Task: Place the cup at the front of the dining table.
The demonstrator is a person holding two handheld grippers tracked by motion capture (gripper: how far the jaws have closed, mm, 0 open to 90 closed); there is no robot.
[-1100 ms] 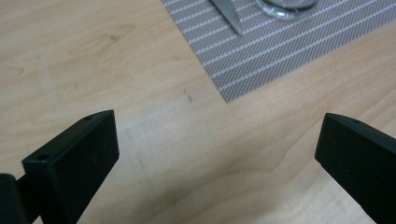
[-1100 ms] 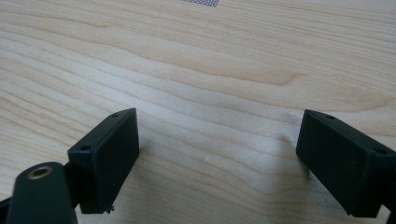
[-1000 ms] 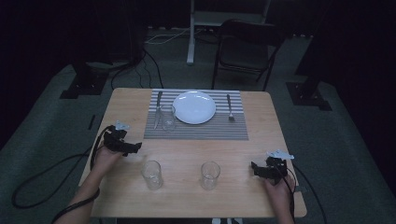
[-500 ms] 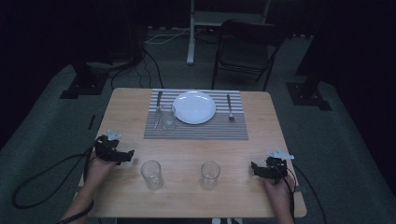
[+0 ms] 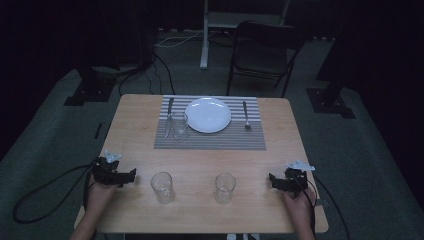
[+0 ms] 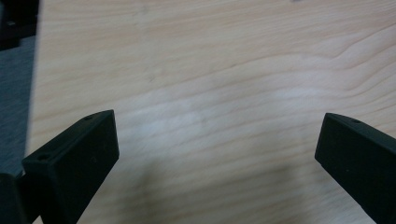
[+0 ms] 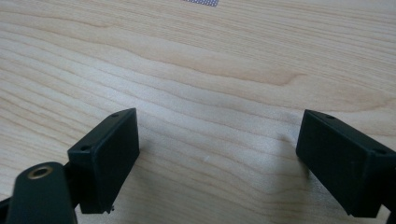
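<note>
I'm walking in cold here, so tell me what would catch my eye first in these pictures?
The white plate on a striped placemat at the table's far side, with a fork to its right. Two empty glasses, one left and one right, stand near the front edge. Outside each, an open hand-held gripper, left and right.

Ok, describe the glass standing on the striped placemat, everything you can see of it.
The glass is a clear, colourless tumbler, apparently empty, standing upright with its mouth up. It sits on the left part of the grey striped placemat, just left of the white plate and close to its rim; whether they touch cannot be told. The knife lies right beside it on its left and runs farther toward the back of the mat. Neither gripper is near it; both are at the near edge of the wooden table.
</note>
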